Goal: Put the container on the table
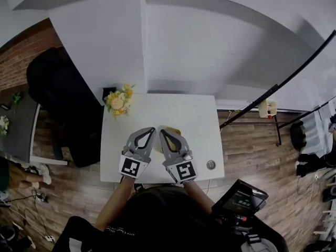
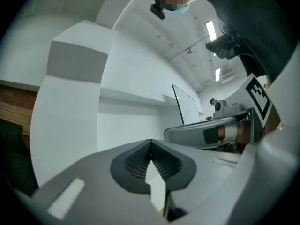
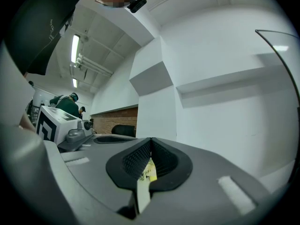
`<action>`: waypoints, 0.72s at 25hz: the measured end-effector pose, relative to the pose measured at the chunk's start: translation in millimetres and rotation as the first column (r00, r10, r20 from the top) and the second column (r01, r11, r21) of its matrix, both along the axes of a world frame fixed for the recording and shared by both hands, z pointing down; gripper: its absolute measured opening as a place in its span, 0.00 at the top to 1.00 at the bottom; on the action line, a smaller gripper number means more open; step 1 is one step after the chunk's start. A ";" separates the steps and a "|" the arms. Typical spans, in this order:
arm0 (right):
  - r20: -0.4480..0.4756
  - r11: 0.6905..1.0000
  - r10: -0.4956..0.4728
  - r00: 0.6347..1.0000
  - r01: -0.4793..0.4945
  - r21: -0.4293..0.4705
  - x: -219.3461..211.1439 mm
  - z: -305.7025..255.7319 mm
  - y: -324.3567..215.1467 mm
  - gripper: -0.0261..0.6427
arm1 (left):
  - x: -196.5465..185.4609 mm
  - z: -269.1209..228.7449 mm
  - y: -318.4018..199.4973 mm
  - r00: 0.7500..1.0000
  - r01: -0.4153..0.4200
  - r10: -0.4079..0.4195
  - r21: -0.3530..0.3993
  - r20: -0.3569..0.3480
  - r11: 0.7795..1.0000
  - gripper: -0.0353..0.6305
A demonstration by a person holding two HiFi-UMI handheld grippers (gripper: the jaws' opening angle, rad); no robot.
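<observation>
Both grippers sit side by side low over the white table [image 1: 199, 114], tips pointing away from the person. The left gripper [image 1: 151, 131] [image 2: 150, 146] has its fingers pressed together at the tips with nothing between them. Same story for the right gripper [image 1: 162, 132] [image 3: 151, 142]: closed and empty.

The container [image 1: 174, 132] is just past the right fingertips (only a yellowish bit pokes out, the rest is hidden behind the fingers), and a yellow sliver of it [image 3: 149, 173] peeks through the pads in the right gripper view. A bunch of flowers [image 1: 118, 102] is well beyond the left fingertips, off to the left. There's a small round thing [image 1: 211, 165] out to the right of the right gripper.
</observation>
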State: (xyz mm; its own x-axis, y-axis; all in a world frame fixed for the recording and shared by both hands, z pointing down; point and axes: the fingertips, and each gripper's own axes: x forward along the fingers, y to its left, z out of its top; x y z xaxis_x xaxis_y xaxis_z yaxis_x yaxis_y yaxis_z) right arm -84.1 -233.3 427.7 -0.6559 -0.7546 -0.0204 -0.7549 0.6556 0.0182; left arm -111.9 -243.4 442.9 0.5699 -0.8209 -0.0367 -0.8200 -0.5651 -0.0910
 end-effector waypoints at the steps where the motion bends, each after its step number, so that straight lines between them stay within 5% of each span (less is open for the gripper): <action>1: -0.002 1.000 0.002 1.000 -0.002 0.002 -0.3 3.1 0.6 0.94 | -0.8 0.0 -0.3 1.000 0.001 -0.001 0.003 -0.009 1.000 0.94; 6: -0.009 0.999 0.002 1.000 -0.002 -0.045 -3.0 16.2 3.5 0.94 | -5.4 7.1 0.1 1.000 0.002 -0.002 -0.027 0.015 1.000 0.94; 11: -0.044 1.000 -0.010 0.999 0.010 -0.012 -3.5 17.8 -0.7 0.94 | -6.1 6.2 -1.5 0.999 -0.003 0.002 -0.017 -0.048 1.000 0.94; 18: -0.049 1.000 -0.012 0.999 0.012 -0.004 -4.5 19.2 -1.1 0.94 | -5.4 5.1 -2.1 1.000 -0.017 0.018 0.031 -0.006 0.999 0.94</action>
State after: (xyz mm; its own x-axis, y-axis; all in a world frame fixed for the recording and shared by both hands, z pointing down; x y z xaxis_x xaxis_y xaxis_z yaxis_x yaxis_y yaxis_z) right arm -88.6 -234.4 446.9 -0.6647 -0.7469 0.0149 -0.7455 0.6645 0.0520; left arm -117.3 -245.5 447.9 0.5838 -0.8093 -0.0656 -0.8106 -0.5763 -0.1037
